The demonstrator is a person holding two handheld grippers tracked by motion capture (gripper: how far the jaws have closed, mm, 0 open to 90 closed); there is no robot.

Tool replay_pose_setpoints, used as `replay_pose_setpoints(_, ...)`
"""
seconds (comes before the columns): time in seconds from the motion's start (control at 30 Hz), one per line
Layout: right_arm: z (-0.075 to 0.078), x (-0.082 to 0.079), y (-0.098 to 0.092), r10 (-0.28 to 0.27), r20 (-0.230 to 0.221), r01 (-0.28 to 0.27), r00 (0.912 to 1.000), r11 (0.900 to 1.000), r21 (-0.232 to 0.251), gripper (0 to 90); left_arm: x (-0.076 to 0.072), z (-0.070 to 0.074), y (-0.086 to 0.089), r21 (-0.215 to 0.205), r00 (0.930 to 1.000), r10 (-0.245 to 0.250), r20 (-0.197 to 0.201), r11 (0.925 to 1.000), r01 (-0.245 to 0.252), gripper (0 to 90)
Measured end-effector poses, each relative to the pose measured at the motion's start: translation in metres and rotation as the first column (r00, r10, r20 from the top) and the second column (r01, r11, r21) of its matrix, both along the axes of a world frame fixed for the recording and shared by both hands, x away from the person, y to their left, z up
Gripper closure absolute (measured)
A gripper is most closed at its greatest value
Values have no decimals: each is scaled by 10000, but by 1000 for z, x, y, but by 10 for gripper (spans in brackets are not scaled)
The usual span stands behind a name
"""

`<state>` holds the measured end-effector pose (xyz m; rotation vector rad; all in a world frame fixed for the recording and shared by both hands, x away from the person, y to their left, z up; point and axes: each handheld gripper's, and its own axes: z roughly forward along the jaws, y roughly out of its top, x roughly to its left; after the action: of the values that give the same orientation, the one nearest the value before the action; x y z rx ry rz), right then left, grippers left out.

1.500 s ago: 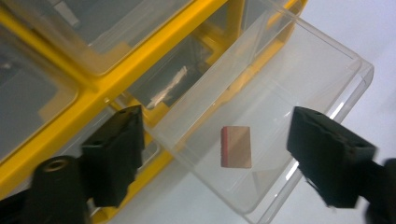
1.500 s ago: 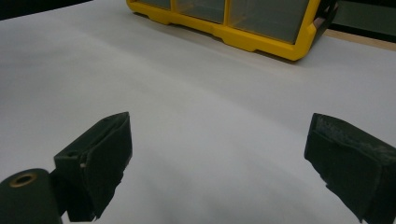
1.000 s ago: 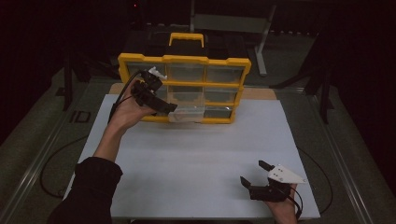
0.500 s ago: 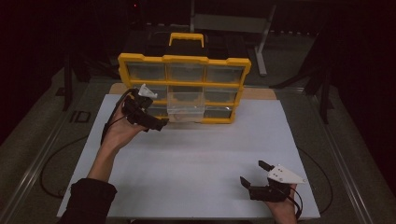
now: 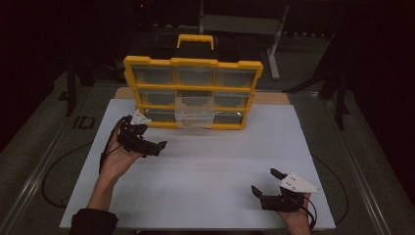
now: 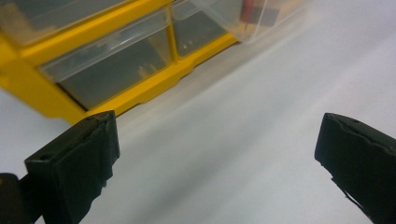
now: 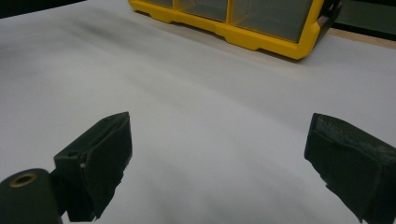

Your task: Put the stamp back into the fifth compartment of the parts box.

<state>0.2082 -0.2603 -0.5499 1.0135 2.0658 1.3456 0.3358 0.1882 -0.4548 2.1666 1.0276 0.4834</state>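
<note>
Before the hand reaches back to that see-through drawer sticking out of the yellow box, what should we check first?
1. Left gripper open and empty: ok, jaws stand wide apart.
2. Clear drawer pulled out of the yellow organizer: ok, it juts forward from the bottom middle slot.
3. White tabletop between left gripper and drawer free of things: ok.
4. Right gripper out of the way: ok, open, near the front edge.
5. What lies inside the drawer: cannot tell, too blurred.

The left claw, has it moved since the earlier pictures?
Yes. The left claw has drawn back from the yellow organizer toward the person, now over the white mat.
</note>
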Motion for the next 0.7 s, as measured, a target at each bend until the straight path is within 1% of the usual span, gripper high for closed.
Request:
replay_pose_setpoints(0.03, 0, 0, 0, -1, 2, 1, 10000, 10000, 2, 75, -6, -6, 4, -171, 9999, 133, 103, 9998, -131, 9)
replay_pose_setpoints(0.07, 0, 0, 0, -1, 2, 1, 10000, 10000, 2, 75, -6, -6, 4, -171, 9999, 133, 103, 9998, -131, 9)
replay_pose_setpoints(0.1, 0, 0, 0, -4, 5, 4, 10000, 10000, 7, 75, -12, -13, 9, -267, 9995, 261, 198, 9993, -256, 8)
replay_pose_setpoints(0.13, 0, 0, 0, -4, 6, 4, 10000, 10000, 12, 75, -12, -13, 9, -267, 9995, 261, 198, 9993, -256, 6)
replay_pose_setpoints(0.17, 0, 0, 0, -12, 3, 12, 10000, 10000, -7, 74, -20, -23, 13, -332, 9991, 359, 218, 9988, -351, 6)
replay_pose_setpoints(0.2, 0, 0, 0, -14, 3, 14, 10000, 10000, -2, 75, -20, -23, 13, -332, 9991, 359, 218, 9988, -351, 5)
replay_pose_setpoints(0.23, 0, 0, 0, -13, 8, 13, 10000, 10000, 1, 75, -28, -31, 17, -302, 9987, 454, 232, 9985, -447, 4)
replay_pose_setpoints(0.27, 0, -1, 0, -15, 5, 15, 10000, 10000, 12, 75, -28, -31, 17, -302, 9987, 454, 232, 9985, -447, 4)
replay_pose_setpoints(0.3, 0, -1, 0, -16, -16, 16, 10000, 10000, 23, 75, -35, -39, 21, -353, 9984, 501, 245, 9982, -492, 4)
replay_pose_setpoints(0.33, 0, 0, 0, 1, 12, -1, 10000, 10000, 24, 74, -35, -39, 21, -353, 9984, 501, 245, 9982, -492, 4)
replay_pose_setpoints(0.37, 0, -1, 1, -13, 6, 13, 10000, 10000, 17, 75, -43, -47, 24, -305, 9976, 629, 303, 9976, -620, 3)
replay_pose_setpoints(0.4, 0, -1, 1, -12, 16, 12, 10000, 10000, -25, 75, -43, -47, 24, -305, 9976, 629, 303, 9976, -620, 3)
replay_pose_setpoints(0.43, 0, -1, 1, -6, 2, 6, 10000, 10000, -7, 75, -48, -53, 28, -375, 9975, 652, 291, 9972, -641, 3)
replay_pose_setpoints(0.47, 0, -1, 1, -6, 2, 6, 10000, 10000, -7, 75, -48, -53, 28, -375, 9975, 652, 291, 9972, -641, 2)
replay_pose_setpoints(0.5, 0, 0, 2, 13, 26, -13, 10000, 10000, -10, 75, -55, -59, 31, -400, 9966, 712, 406, 9968, -696, 2)
replay_pose_setpoints(0.53, 0, 0, 2, 13, 26, -13, 10000, 10000, -10, 75, -55, -59, 31, -400, 9966, 712, 406, 9968, -696, 2)
replay_pose_setpoints(0.57, 0, 0, 2, 32, 35, -32, 10000, 10000, -18, 75, -61, -64, 35, -503, 9956, 784, 507, 9958, -759, 2)
replay_pose_setpoints(0.6, 0, 0, 2, 30, 36, -30, 10000, 10000, -8, 75, -61, -64, 35, -503, 9956, 784, 507, 9958, -759, 2)
replay_pose_setpoints(0.63, 0, 0, 2, 29, 51, -29, 10000, 10000, 0, 75, -67, -69, 38, -655, 9943, 834, 662, 9947, -790, 2)
replay_pose_setpoints(0.67, 0, 0, 2, 29, 51, -29, 10000, 10000, 0, 75, -67, -69, 38, -655, 9943, 834, 662, 9947, -790, 2)
replay_pose_setpoints(0.7, 0, 0, 1, 18, 55, -18, 10000, 10000, 60, 75, -75, -73, 40, -794, 9930, 848, 826, 9938, -783, 2)
